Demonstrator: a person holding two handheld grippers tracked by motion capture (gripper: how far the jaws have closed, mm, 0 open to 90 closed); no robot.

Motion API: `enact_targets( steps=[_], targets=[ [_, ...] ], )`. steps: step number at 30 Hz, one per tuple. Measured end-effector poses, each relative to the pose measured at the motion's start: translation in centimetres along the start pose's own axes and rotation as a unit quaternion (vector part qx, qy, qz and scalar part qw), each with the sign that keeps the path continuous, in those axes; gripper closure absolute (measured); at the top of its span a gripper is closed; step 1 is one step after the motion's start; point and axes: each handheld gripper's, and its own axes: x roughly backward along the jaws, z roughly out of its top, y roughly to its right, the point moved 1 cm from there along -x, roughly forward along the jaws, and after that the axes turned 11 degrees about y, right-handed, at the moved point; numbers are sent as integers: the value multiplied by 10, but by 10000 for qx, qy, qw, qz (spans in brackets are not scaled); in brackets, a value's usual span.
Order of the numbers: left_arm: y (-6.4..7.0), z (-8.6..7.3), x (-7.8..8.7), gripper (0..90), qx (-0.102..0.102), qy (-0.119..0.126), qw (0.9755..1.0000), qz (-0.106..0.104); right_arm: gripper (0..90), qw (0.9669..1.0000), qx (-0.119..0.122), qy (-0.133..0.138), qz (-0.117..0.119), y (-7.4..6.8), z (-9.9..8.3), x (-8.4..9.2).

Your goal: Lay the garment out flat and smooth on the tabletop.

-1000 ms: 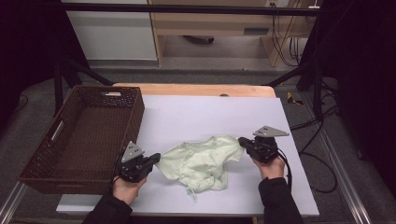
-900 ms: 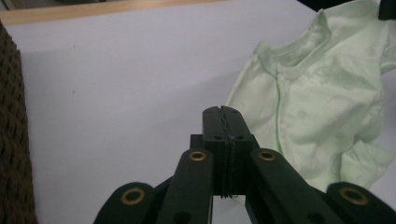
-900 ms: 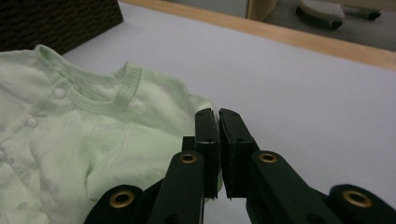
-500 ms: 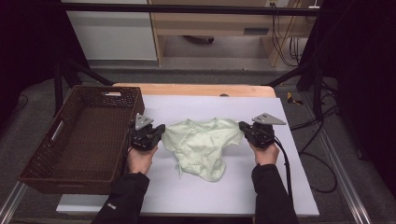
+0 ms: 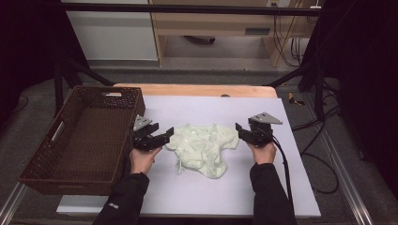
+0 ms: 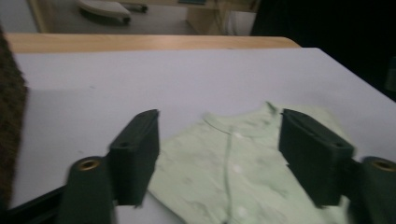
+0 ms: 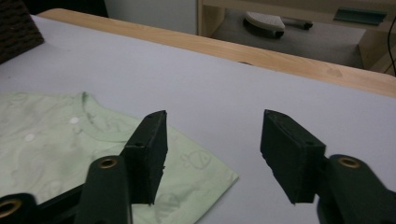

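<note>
A pale green baby shirt point(image 5: 204, 147) with small white buttons lies crumpled on the lilac mat point(image 5: 211, 108) between my two grippers. My left gripper point(image 5: 163, 138) is at the shirt's left edge. Its jaws have just been opening. In the left gripper view the left gripper point(image 6: 217, 119) stands open over the buttoned front of the shirt point(image 6: 233, 177), with its pads off the cloth. My right gripper point(image 5: 240, 131) is at the shirt's right edge and has also just been opening. In the right gripper view the right gripper point(image 7: 215, 116) gapes over bare mat, with a corner of the shirt point(image 7: 56, 140) by its left jaw.
An empty brown wicker basket point(image 5: 89, 140) stands at the left, close beside my left hand. The table's wooden far edge point(image 5: 197, 90) runs behind the mat. A cable point(image 5: 284, 164) trails from the right gripper along the forearm. Bare mat lies in front of and beyond the shirt.
Both grippers carried the shirt away from the person and stretched it wider. Both then opened and let go, and the shirt now rests on the mat.
</note>
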Motion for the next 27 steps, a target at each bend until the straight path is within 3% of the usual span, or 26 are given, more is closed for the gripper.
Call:
enact_targets(
  steps=[3, 5, 12, 14, 16, 21, 27],
  targets=[
    [7, -7, 9, 130, -201, -185, 9994, -203, 286, 9998, -30, 56, 170, -4, 1, 16],
    [9, -11, 15, 88, -212, -290, 9988, -345, 241, 9995, -57, 24, 323, -8, -2, 27],
    [22, -26, 25, 56, -511, -573, 9951, -627, 161, 9967, -162, -111, 785, -19, -15, 48],
    [27, -31, 25, 56, -558, -720, 9927, -787, 148, 9960, -165, -191, 853, -23, -20, 52],
    [35, -36, 23, 56, -702, -847, 9903, -845, 146, 9952, -158, -227, 934, -27, -25, 55],
    [51, -42, 15, 57, -836, -1014, 9863, -996, 140, 9933, -179, -344, 1091, -36, -38, 62],
    [72, -51, -2, 64, -1019, -1315, 9786, -1209, 147, 9912, -140, -660, 1140, -41, -53, 59]
  ],
)
